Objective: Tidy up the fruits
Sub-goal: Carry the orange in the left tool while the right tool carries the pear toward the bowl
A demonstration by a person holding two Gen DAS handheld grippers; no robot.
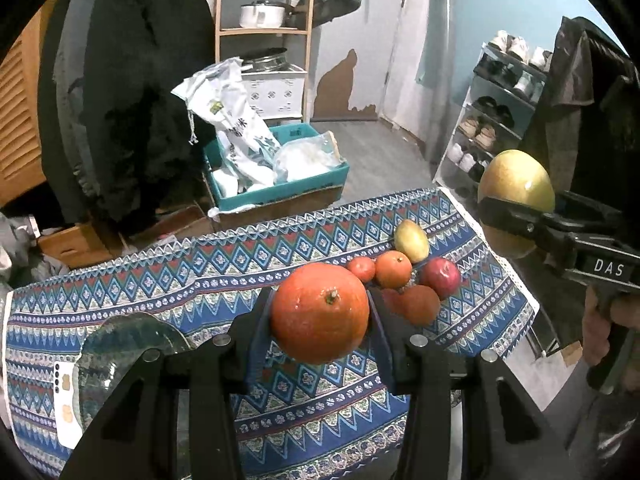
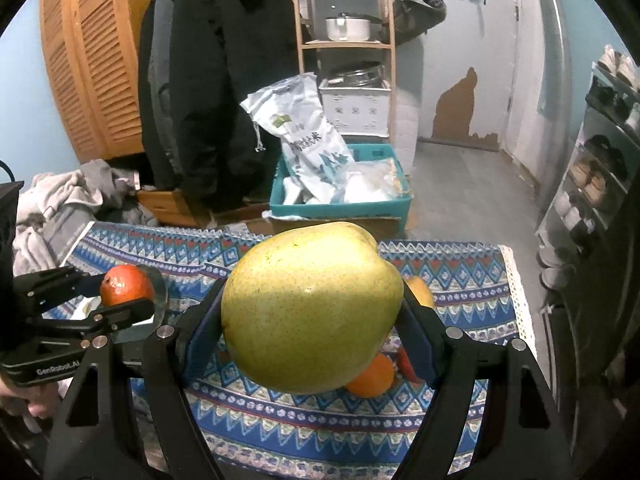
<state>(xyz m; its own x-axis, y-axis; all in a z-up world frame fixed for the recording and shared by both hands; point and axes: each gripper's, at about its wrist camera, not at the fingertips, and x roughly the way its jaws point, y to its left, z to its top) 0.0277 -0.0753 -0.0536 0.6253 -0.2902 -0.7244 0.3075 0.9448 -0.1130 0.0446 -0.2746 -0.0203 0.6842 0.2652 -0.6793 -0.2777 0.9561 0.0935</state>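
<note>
Filling both jaws: orange (image 1: 319, 312); pear (image 2: 312, 308)

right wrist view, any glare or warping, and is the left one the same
Right wrist view: soft highlight on the pear, shaded underneath; fisheye bends the shoe rack, corners black. Left wrist view: small glints on the orange, same warping and dark corners; both sharp.

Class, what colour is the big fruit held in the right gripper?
Yellow-green with fine brown speckles: the pear, clearest in the right wrist view.

Orange (image 1: 319, 313) and yellow-green pear (image 2: 312, 308) held above remaining fruits (image 1: 408, 276).
</note>
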